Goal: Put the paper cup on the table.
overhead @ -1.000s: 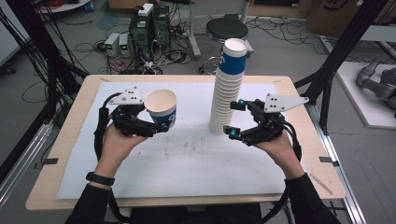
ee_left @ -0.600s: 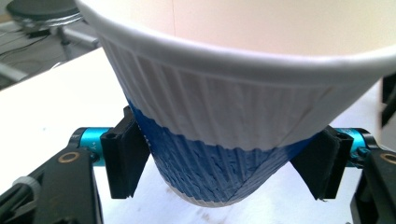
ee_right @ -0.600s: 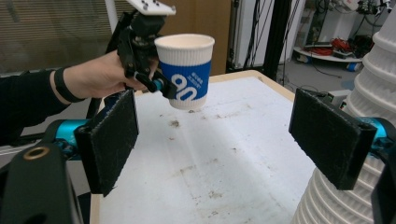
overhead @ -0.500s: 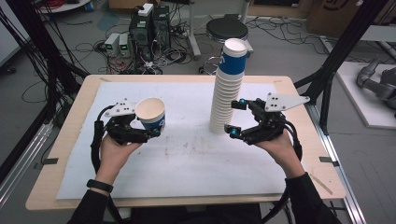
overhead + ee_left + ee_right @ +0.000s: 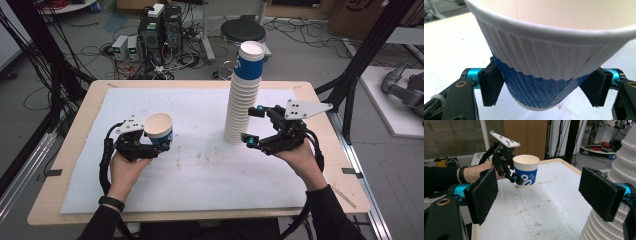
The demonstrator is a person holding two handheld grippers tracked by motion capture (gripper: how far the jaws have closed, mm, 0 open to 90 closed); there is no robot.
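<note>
The cup [image 5: 159,131], pinched low in the left gripper [image 5: 150,145], may tip over on landing; the right gripper [image 5: 254,126] gapes empty beside the stack [image 5: 242,102].

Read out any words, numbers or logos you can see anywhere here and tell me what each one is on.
"00": white rounded marks, perhaps part of a logo, on the blue band of the paper cup held in the left gripper.
Blue band on the top cup of the cup stack: a white mark, too blurred to read.
Equipment boxes on the floor: any labels too small to read.
</note>
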